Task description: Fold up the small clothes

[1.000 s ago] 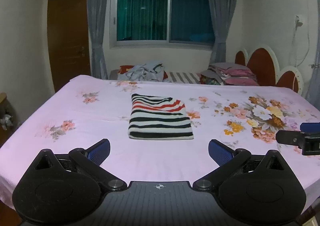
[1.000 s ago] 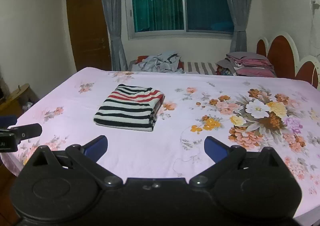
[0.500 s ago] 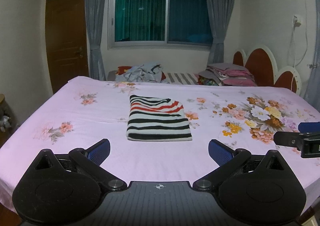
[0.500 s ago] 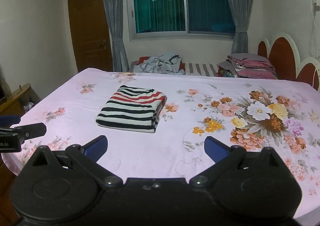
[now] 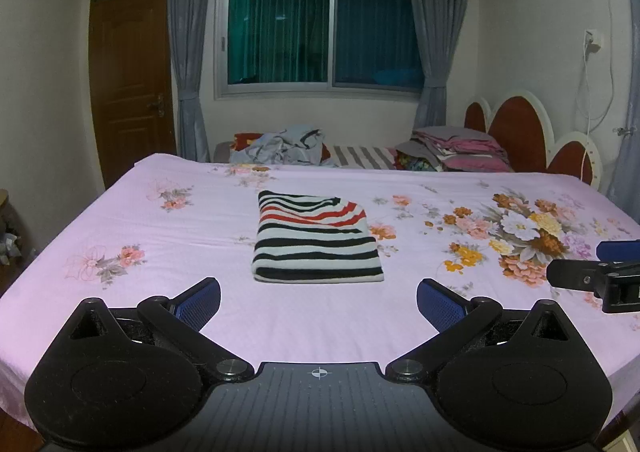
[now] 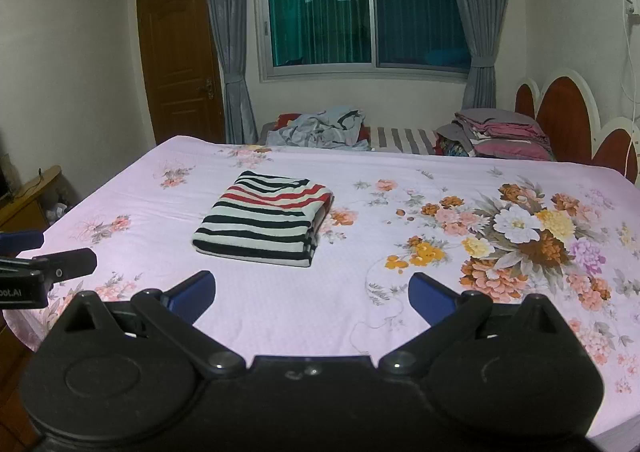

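Observation:
A striped garment in black, white and red lies folded into a neat rectangle on the pink floral bedsheet; the right wrist view shows the same garment left of centre. My left gripper hangs open over the near edge of the bed, well short of the garment, with nothing between its blue pads. My right gripper is open too, empty, and to the right of the left one. Each gripper shows at the edge of the other's view.
A heap of crumpled grey clothes and a stack of folded pink and grey bedding lie beyond the far side of the bed. A red scalloped headboard stands at right, a wooden door at left, a low wooden cabinet beside the bed.
Both grippers have drawn back and risen a little from the bed, so the folded garment sits slightly farther away. Both stay open and empty.

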Demonstrator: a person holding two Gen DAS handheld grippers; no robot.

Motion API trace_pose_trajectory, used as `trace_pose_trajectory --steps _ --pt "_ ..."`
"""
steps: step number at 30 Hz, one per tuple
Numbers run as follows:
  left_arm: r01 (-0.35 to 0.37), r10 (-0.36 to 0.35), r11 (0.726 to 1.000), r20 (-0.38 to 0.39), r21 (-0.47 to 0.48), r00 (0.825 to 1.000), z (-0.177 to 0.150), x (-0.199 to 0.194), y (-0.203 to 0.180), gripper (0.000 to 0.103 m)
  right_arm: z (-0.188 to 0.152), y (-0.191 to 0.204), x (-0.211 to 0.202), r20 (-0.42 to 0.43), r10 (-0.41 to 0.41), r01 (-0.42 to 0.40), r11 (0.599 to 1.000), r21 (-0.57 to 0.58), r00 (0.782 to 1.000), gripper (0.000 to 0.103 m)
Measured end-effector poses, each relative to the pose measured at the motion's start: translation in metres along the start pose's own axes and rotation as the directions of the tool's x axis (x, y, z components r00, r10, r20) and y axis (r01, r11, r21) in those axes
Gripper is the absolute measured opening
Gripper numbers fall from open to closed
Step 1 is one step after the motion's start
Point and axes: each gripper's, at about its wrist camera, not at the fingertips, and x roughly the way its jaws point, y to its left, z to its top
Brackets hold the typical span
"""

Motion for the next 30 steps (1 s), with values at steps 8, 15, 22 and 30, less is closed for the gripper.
trace_pose_trajectory --steps 8,15,22,30 --pt "0.001 -0.001 1.0 0.003 0.001 1.0 -0.0002 0.0012 -0.0003 0.103 0.0006 0.0003 -0.0004 0.001 -0.002 0.002 1.0 -0.007 1.0 0.103" --pt "0.004 -0.004 1.0 -0.001 -0.001 1.0 0.0015 0.0029 0.0013 0.103 0.0025 -0.0007 -0.0005 -0.002 0.001 -0.001 1.0 -0.009 1.0 0.103" --pt "0.009 -0.009 1.0 0.001 0.002 1.0 0.002 0.0043 0.002 0.103 0.0025 -0.0005 -0.0003 -0.002 0.0 0.0 1.0 -0.01 1.0 0.103" --pt "0.014 -0.014 1.0 0.006 0.003 1.0 0.0032 0.0037 0.0012 0.103 0.0032 0.0 -0.0008 0.001 0.002 -0.002 1.0 -0.011 1.0 0.103"
